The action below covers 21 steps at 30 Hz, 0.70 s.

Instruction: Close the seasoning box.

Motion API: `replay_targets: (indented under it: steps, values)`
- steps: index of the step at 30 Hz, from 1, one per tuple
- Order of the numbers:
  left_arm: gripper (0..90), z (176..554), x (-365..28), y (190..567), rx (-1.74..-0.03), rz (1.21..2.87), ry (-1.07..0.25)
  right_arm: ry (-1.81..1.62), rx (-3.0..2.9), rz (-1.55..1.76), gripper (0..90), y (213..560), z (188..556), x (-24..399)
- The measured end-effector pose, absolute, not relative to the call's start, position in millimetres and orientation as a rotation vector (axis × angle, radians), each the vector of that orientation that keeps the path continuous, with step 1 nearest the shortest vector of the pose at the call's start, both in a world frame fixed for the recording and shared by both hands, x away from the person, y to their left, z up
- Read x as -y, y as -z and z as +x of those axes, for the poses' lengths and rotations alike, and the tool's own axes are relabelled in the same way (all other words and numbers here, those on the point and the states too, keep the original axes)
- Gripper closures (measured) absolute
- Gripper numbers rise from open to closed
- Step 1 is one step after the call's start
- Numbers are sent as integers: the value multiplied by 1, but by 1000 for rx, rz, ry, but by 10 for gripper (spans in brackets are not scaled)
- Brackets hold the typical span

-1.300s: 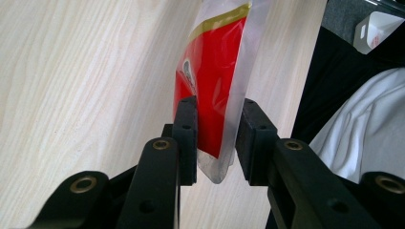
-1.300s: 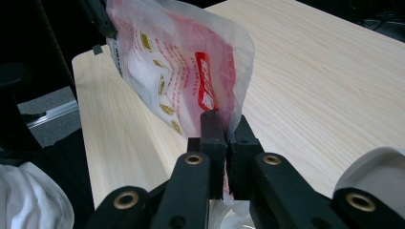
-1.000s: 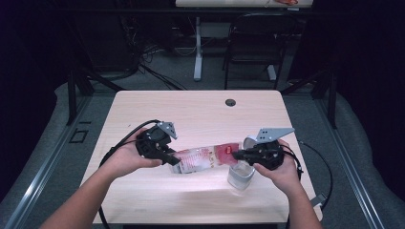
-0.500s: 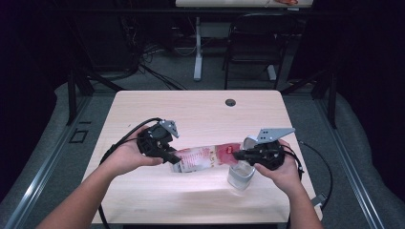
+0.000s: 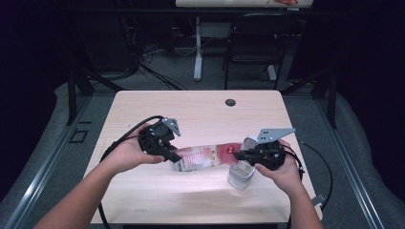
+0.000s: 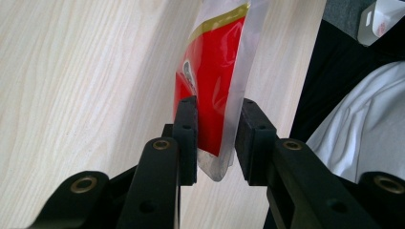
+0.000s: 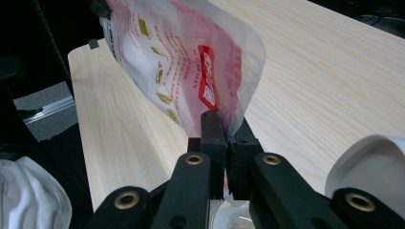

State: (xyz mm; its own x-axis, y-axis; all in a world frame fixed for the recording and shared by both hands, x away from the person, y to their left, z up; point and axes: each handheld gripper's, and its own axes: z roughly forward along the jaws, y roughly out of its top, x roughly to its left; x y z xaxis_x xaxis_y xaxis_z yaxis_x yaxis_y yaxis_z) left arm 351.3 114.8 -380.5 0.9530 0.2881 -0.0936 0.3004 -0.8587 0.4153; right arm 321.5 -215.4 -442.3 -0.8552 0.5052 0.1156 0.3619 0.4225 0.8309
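A red and white plastic pouch (image 5: 203, 157) hangs stretched between my two grippers just above the light wooden table (image 5: 200, 114). My left gripper (image 5: 174, 156) is shut on the pouch's left end; in the left gripper view the pouch (image 6: 215, 71) sits between the pads of the gripper (image 6: 217, 138). My right gripper (image 5: 237, 155) pinches the pouch's right end, and in the right gripper view the pouch (image 7: 181, 62) rises from the tightly shut jaws of the gripper (image 7: 225, 138). A clear plastic cup (image 5: 241, 175) stands on the table right under the right gripper.
A dark round grommet (image 5: 230, 102) sits near the table's far edge. A white rounded rim (image 7: 367, 162) shows at the lower right of the right gripper view. Black cables trail from both grippers. A chair (image 5: 250, 43) and a desk leg (image 5: 197, 47) stand beyond the table.
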Motion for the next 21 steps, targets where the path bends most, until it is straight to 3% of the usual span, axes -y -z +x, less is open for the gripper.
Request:
replay_targets:
  steps: [21]
  values:
    - [727, 354, -111, 375, -413, 2693, 42, -1408, -2517, 777, 878, 443, 321, 216]
